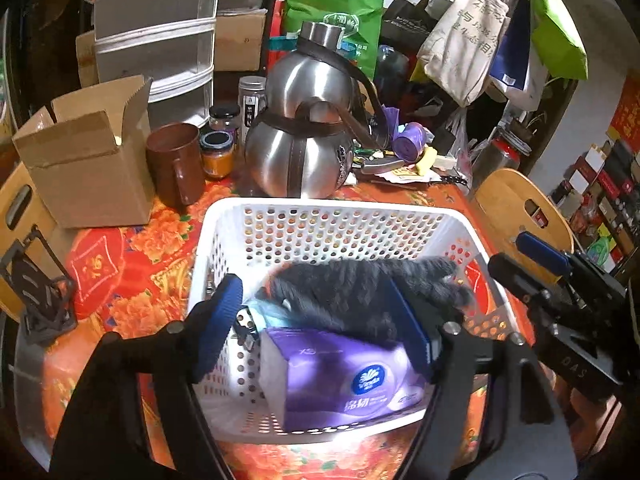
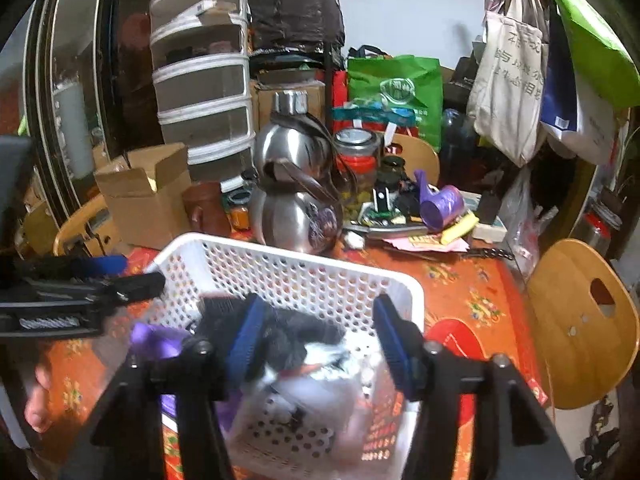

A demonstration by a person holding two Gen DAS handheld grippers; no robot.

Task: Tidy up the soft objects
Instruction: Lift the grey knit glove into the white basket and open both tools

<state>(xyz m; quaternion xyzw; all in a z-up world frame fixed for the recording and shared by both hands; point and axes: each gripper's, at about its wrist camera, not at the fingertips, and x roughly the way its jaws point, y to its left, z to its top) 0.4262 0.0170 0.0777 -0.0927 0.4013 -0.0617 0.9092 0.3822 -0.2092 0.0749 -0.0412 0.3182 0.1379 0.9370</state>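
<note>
A white perforated basket point(image 1: 320, 210) stands on the red floral table. Inside it lie a purple tissue pack point(image 1: 340, 376) and a dark grey knitted item point(image 1: 360, 292) on top of it. My left gripper point(image 1: 316, 320) is open above the basket, its blue pads either side of the knitted item, not clamping it. My right gripper point(image 2: 316, 332) is open over the basket point(image 2: 280, 264), above the grey knit point(image 2: 296, 336) and a blurred white soft item point(image 2: 312, 392). The right gripper also shows in the left wrist view point(image 1: 532, 256).
A steel gourd-shaped kettle point(image 1: 304, 136) stands just behind the basket. A cardboard box point(image 1: 88, 156), brown mug point(image 1: 176, 164) and jars sit back left. Purple bag roll point(image 2: 440, 208) and clutter lie back right. Wooden chairs point(image 2: 580, 320) flank the table.
</note>
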